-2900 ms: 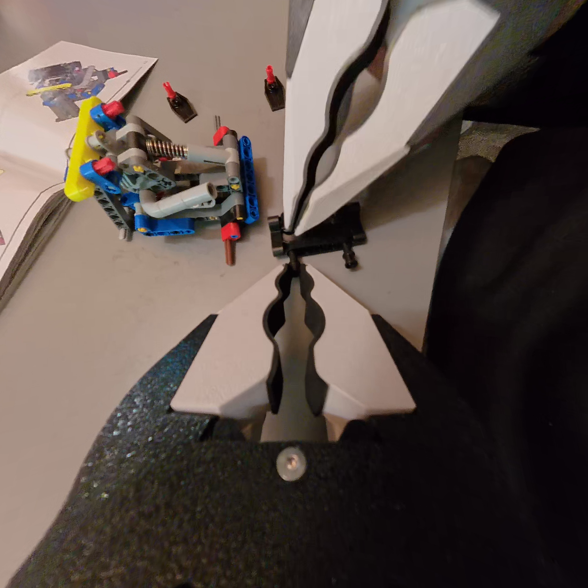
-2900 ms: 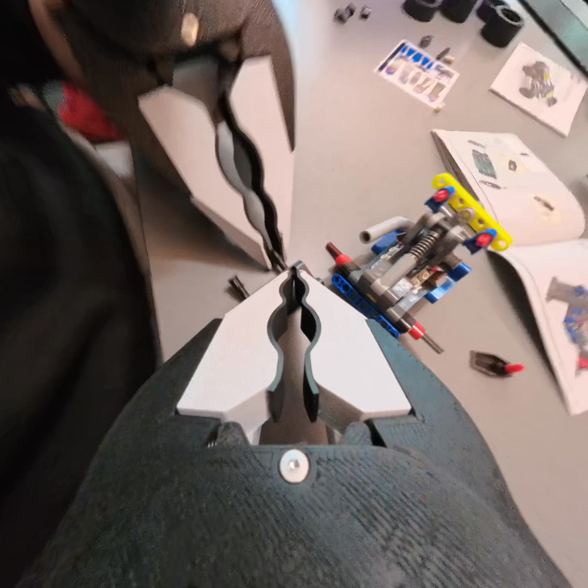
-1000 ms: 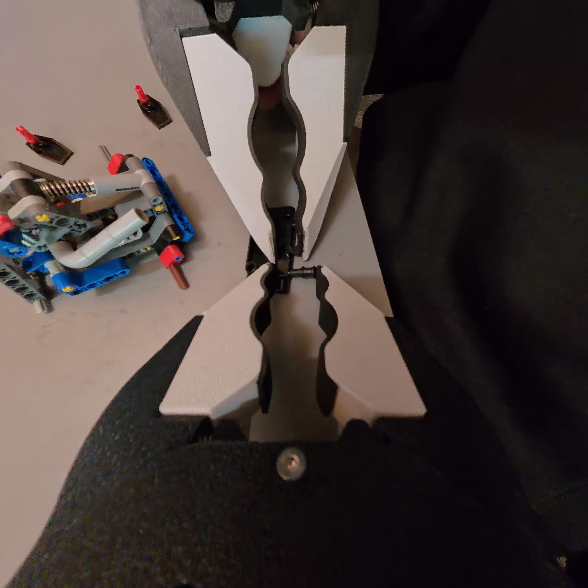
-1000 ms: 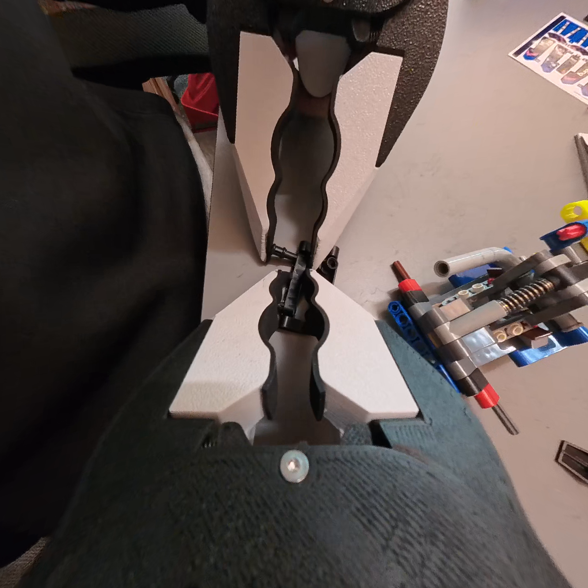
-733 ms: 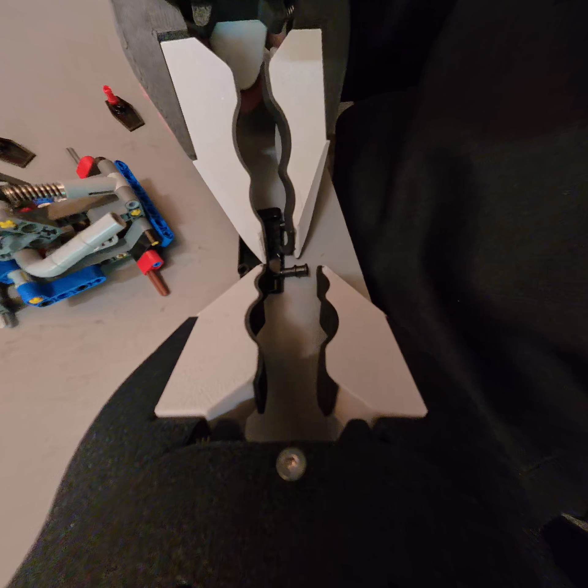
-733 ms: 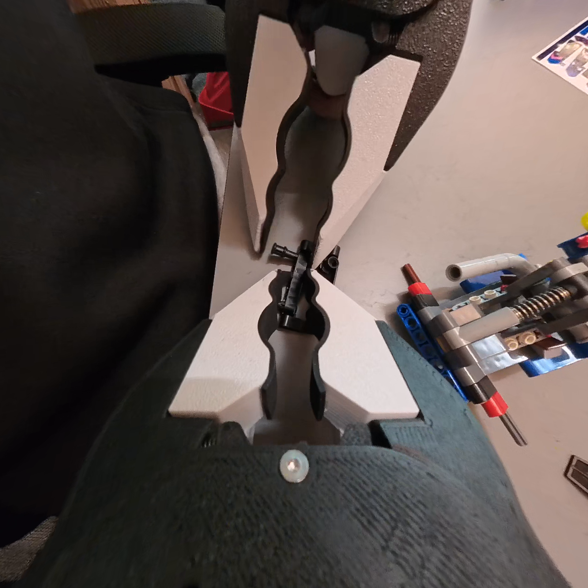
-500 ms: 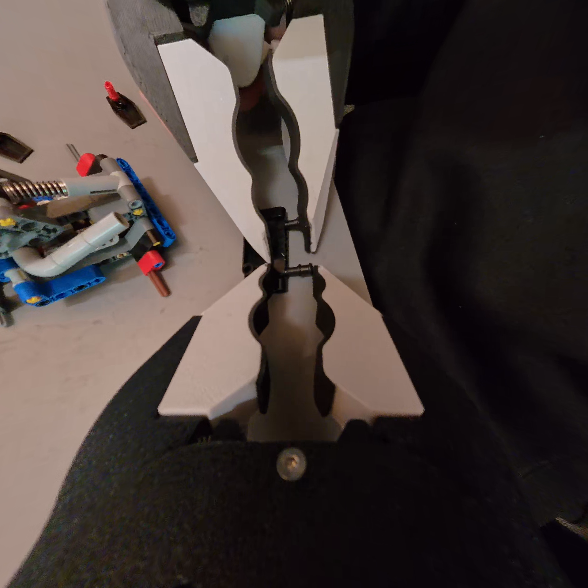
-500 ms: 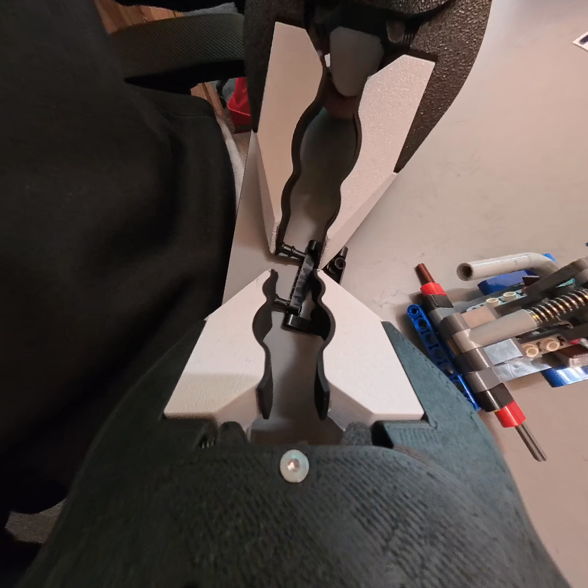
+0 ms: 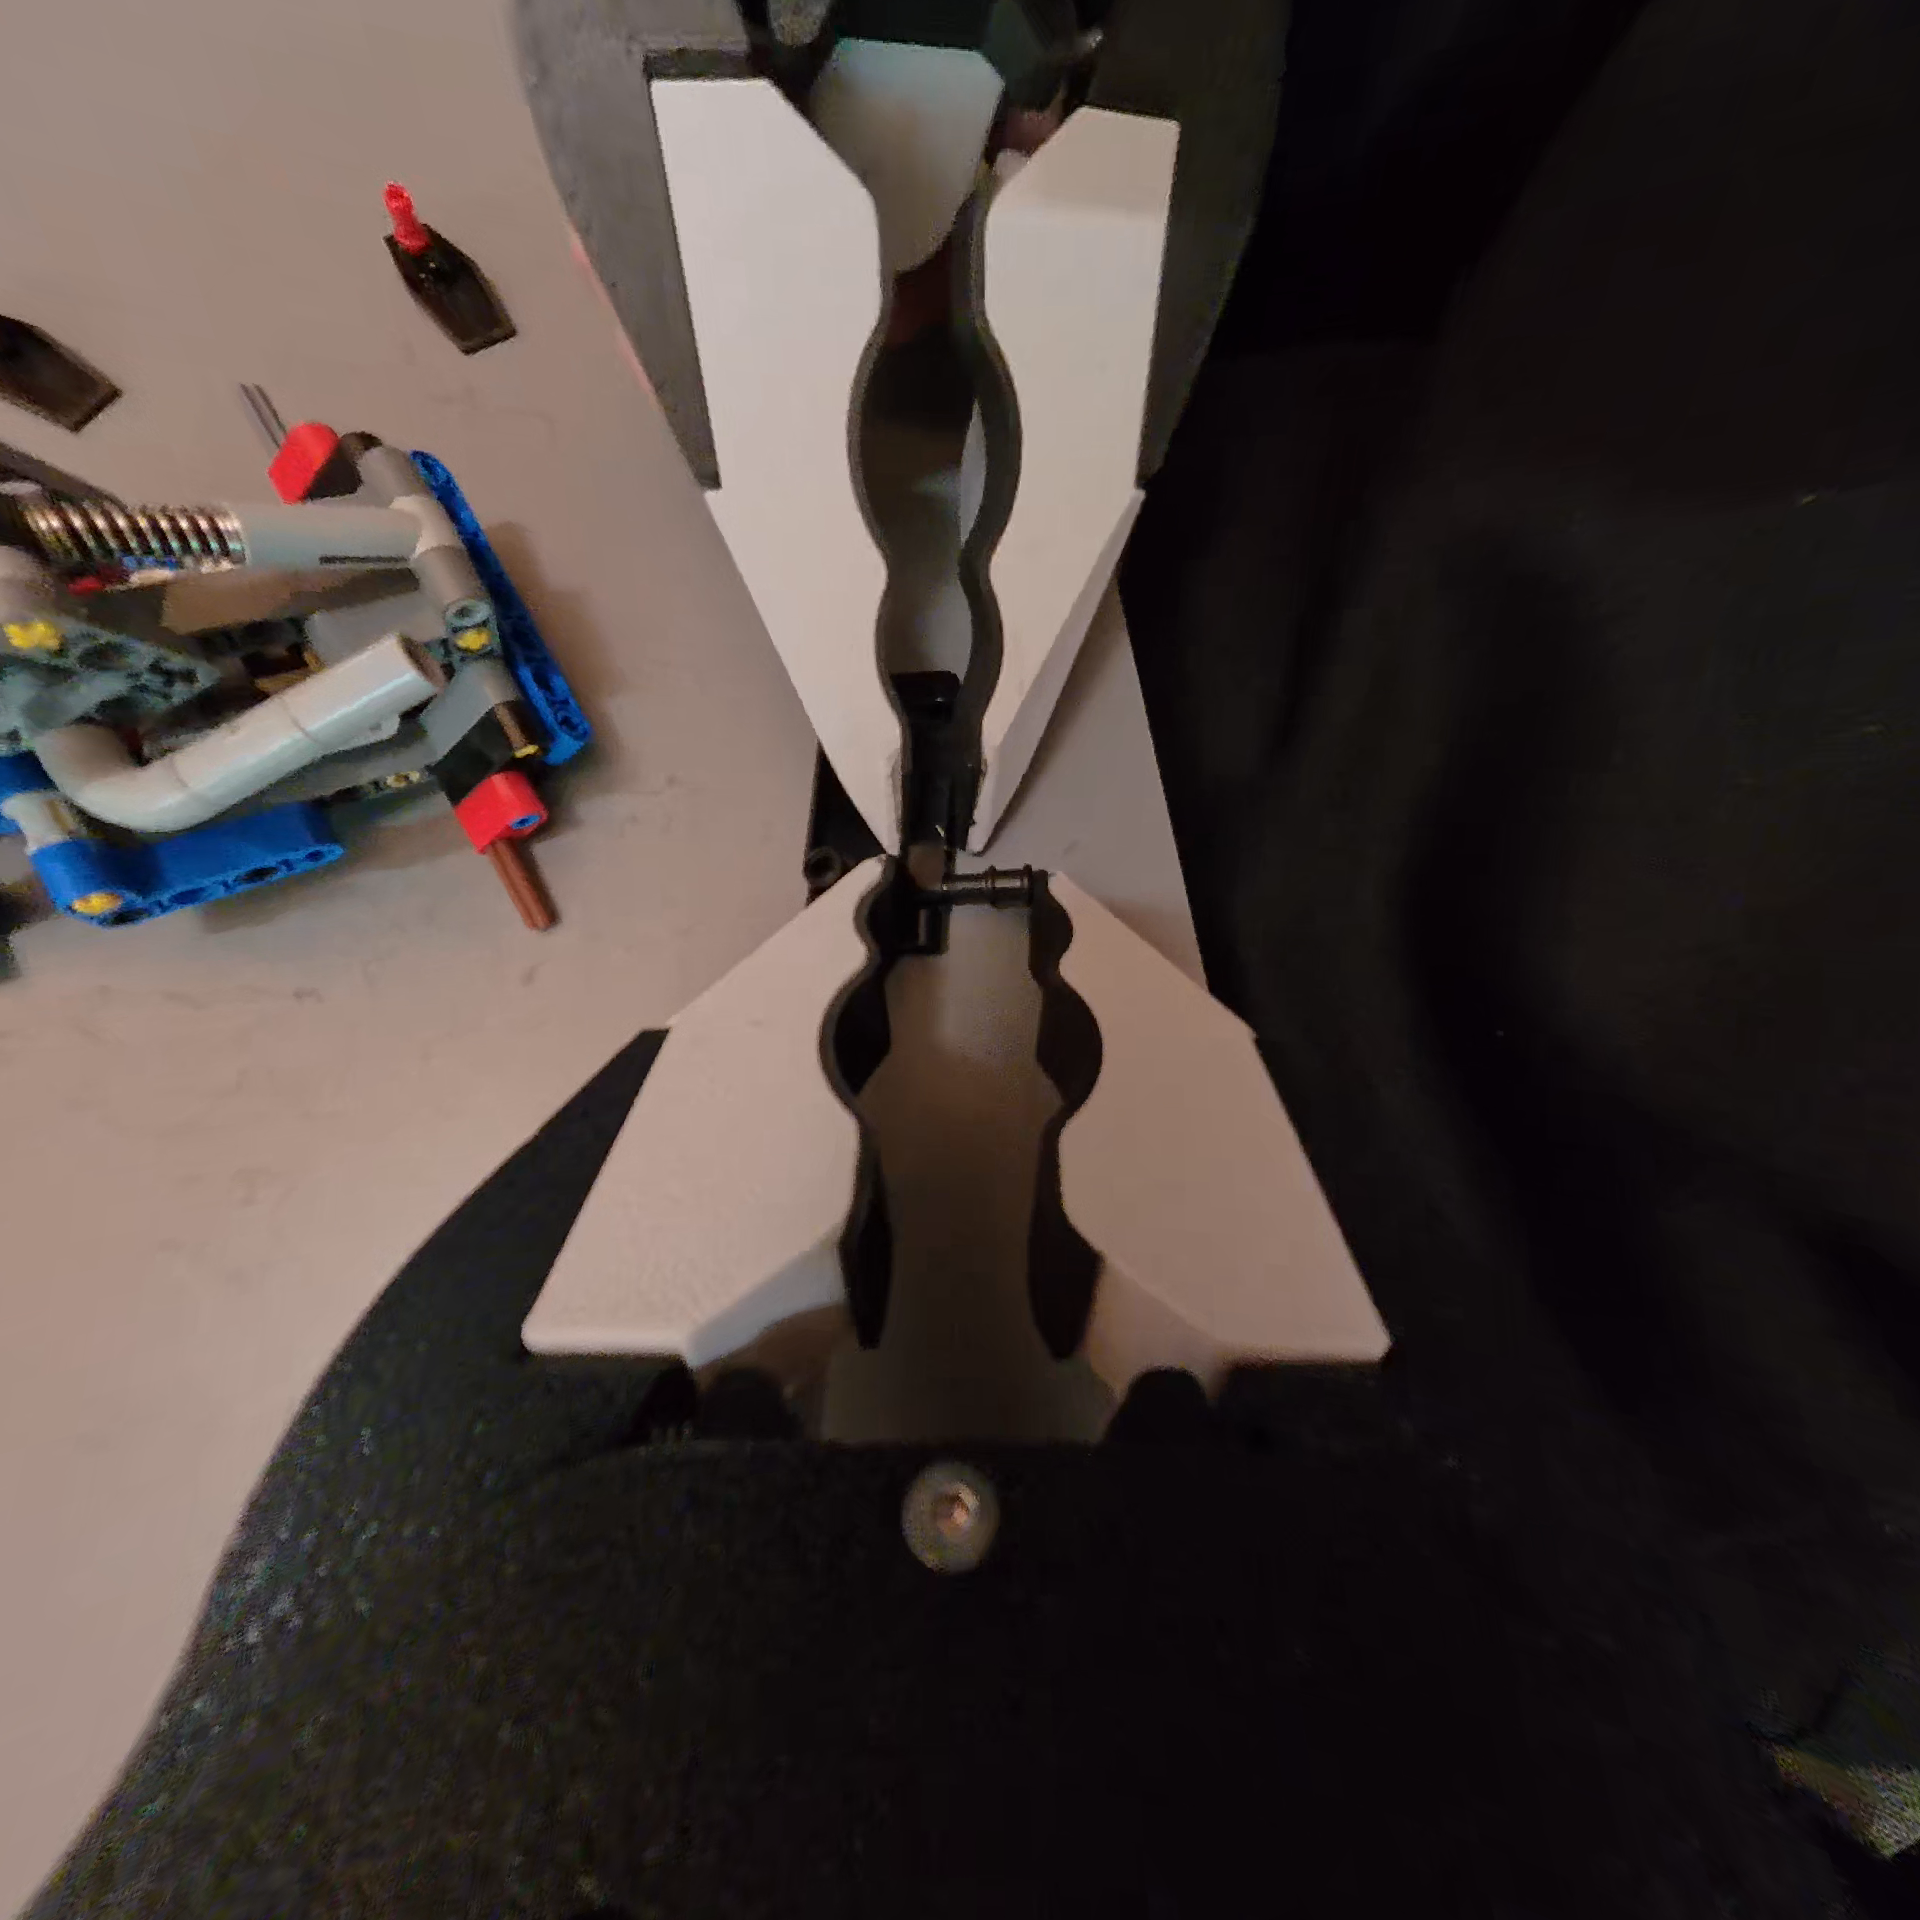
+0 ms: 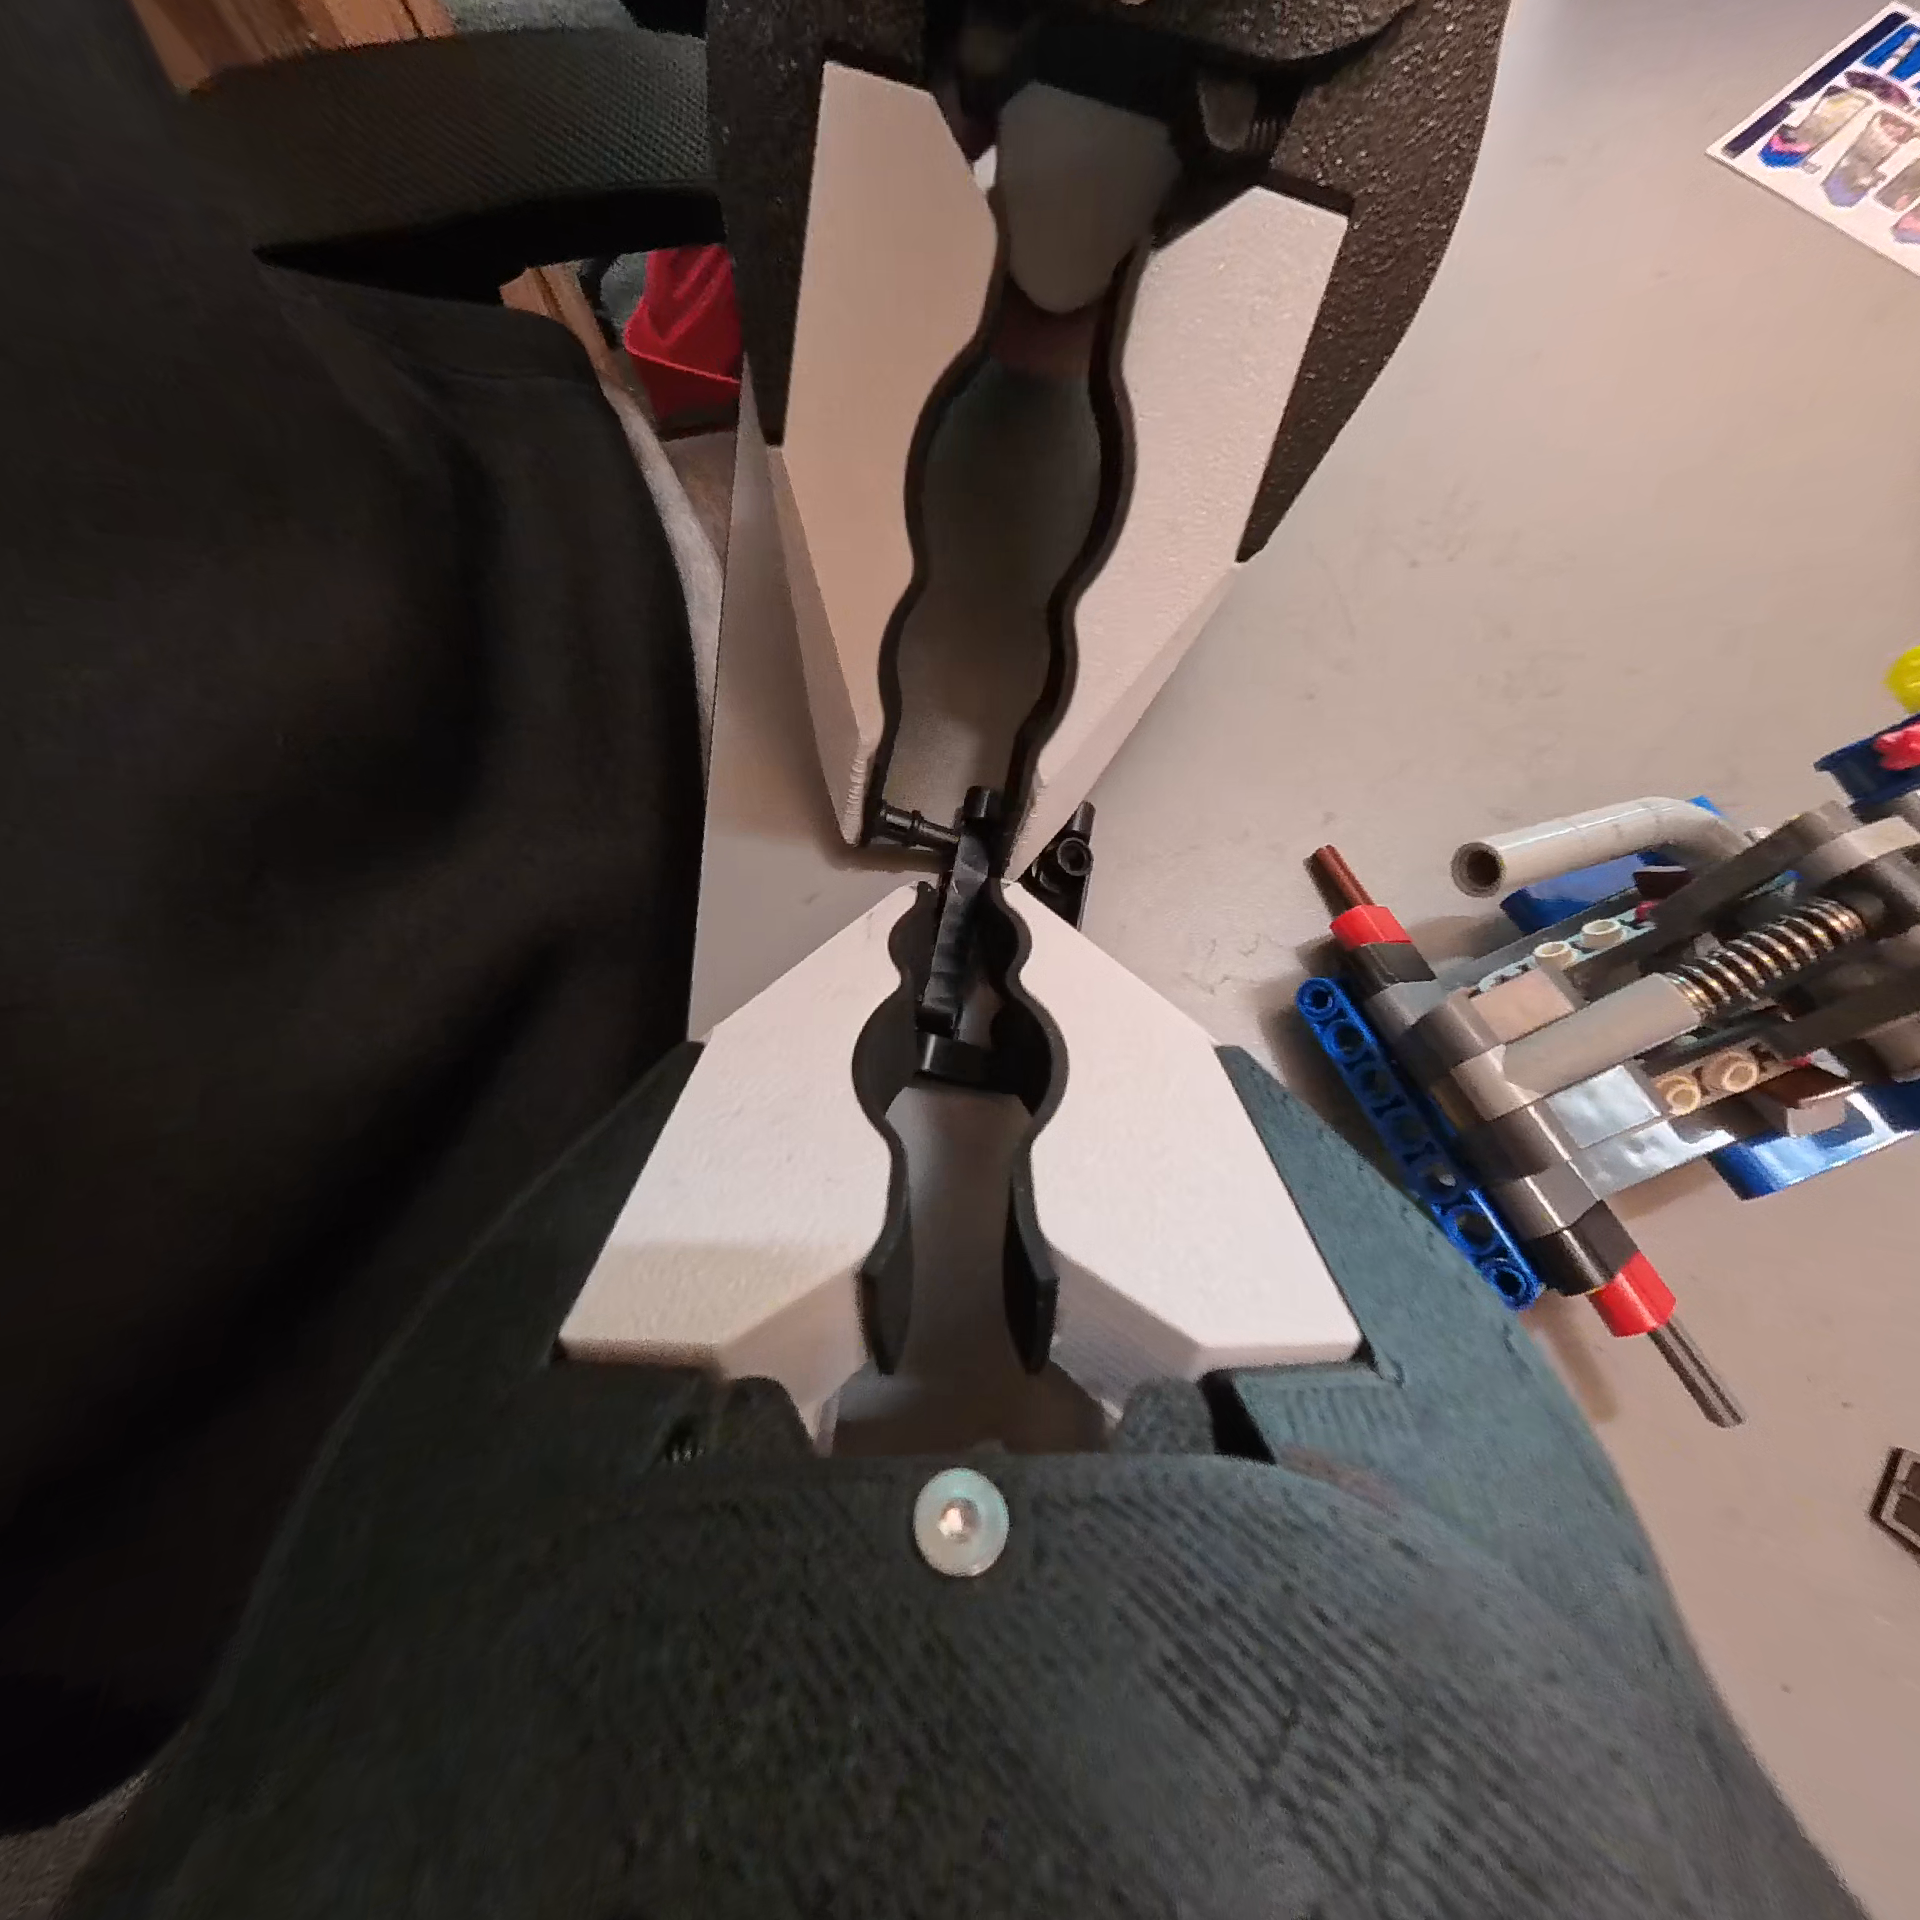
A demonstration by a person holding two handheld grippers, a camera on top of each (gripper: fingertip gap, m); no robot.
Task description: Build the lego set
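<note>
My two grippers meet tip to tip above the grey table's (image 9: 312,1091) near edge. My right gripper (image 10: 961,888) is shut on a short black beam (image 10: 956,966), which lies lengthwise between its pads. A black pin (image 10: 914,826) sticks sideways out of the beam's far end. My left gripper (image 9: 956,878) is shut across that end: one pad is on the beam (image 9: 935,748) and the other on the tip of the pin (image 9: 987,885). Another small black part (image 10: 1070,862) lies on the table just under the tips.
A blue and grey brick model with a spring (image 9: 260,675) (image 10: 1610,1039) lies on the table beside the grippers. Small black parts with red tips (image 9: 447,281) lie beyond it. A sticker sheet (image 10: 1849,135) lies far off. A person's black clothing (image 9: 1558,935) is at the table edge. Less than 4 cm separates the two grippers' tips.
My right gripper opened half a second ago, then shut again on the beam. A second pin that stuck out between its pads no longer shows. My left gripper closed a little onto the pin's tip.
</note>
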